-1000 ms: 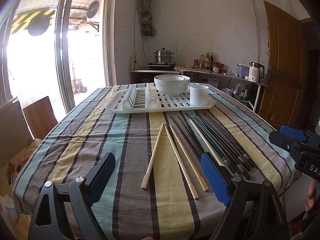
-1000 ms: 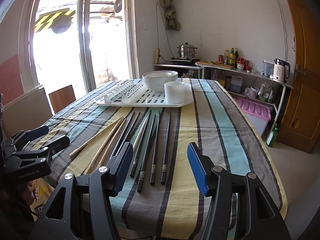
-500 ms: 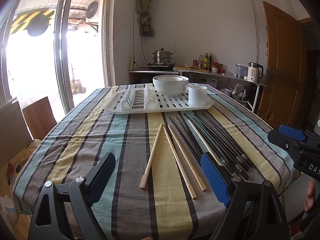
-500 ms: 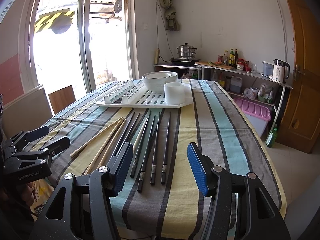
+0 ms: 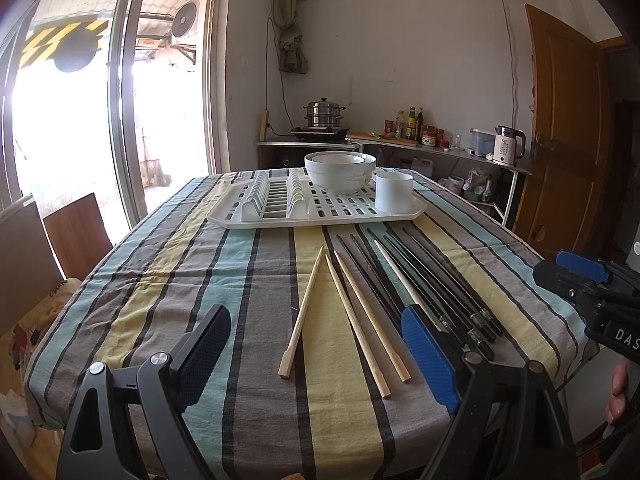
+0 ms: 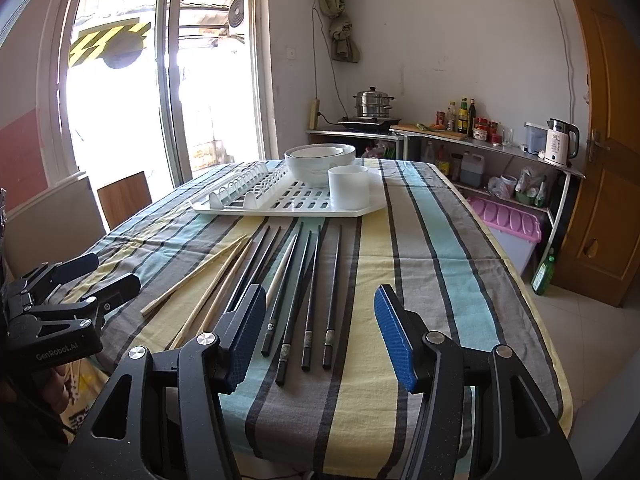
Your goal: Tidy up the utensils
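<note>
Several chopsticks lie side by side on the striped tablecloth. The light wooden chopsticks (image 5: 352,316) (image 6: 200,276) are on the left, the black chopsticks (image 5: 432,284) (image 6: 308,280) on the right, with one pale one among them. Behind them stands a white drying rack (image 5: 320,210) (image 6: 288,204) holding stacked white bowls (image 5: 340,170) (image 6: 318,162) and a white cup (image 5: 394,192) (image 6: 348,192). My left gripper (image 5: 316,354) hangs open over the near ends of the wooden chopsticks. My right gripper (image 6: 320,334) is open over the near ends of the black ones. Neither holds anything.
The table's near edge is just under both grippers. A wooden chair (image 5: 76,232) stands at the left by the glass door. A counter (image 6: 480,140) with pot, bottles and kettle runs along the back wall. A pink bin (image 6: 508,228) sits right of the table.
The left wrist view has shifted slightly, so the chopsticks sit a little lower and more to the left. The right gripper has not moved.
</note>
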{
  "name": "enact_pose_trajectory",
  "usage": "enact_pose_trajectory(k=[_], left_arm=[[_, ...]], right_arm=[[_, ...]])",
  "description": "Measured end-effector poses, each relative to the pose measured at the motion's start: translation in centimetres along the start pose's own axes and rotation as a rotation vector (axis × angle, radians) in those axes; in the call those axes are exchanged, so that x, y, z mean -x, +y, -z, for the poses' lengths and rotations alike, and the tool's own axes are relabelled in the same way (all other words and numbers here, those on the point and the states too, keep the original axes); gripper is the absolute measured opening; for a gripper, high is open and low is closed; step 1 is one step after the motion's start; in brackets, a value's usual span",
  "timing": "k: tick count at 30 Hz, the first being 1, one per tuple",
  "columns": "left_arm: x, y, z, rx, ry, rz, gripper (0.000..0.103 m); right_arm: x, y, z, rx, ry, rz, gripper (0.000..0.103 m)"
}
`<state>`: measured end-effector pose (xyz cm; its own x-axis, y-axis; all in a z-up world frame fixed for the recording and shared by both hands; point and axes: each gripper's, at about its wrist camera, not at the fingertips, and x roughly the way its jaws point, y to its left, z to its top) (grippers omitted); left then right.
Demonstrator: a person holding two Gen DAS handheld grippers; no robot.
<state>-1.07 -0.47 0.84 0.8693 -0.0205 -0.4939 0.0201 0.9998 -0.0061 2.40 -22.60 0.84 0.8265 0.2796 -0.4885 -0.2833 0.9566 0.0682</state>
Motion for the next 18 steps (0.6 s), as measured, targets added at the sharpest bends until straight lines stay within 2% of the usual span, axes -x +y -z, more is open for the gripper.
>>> enact_pose_trajectory(k=[18], left_arm=[[0.10,-0.07,-0.02,0.002,0.002,0.007,0.088]], right_arm=[[0.09,-0.04,-0.11,-0.001,0.000,0.002,0.057]])
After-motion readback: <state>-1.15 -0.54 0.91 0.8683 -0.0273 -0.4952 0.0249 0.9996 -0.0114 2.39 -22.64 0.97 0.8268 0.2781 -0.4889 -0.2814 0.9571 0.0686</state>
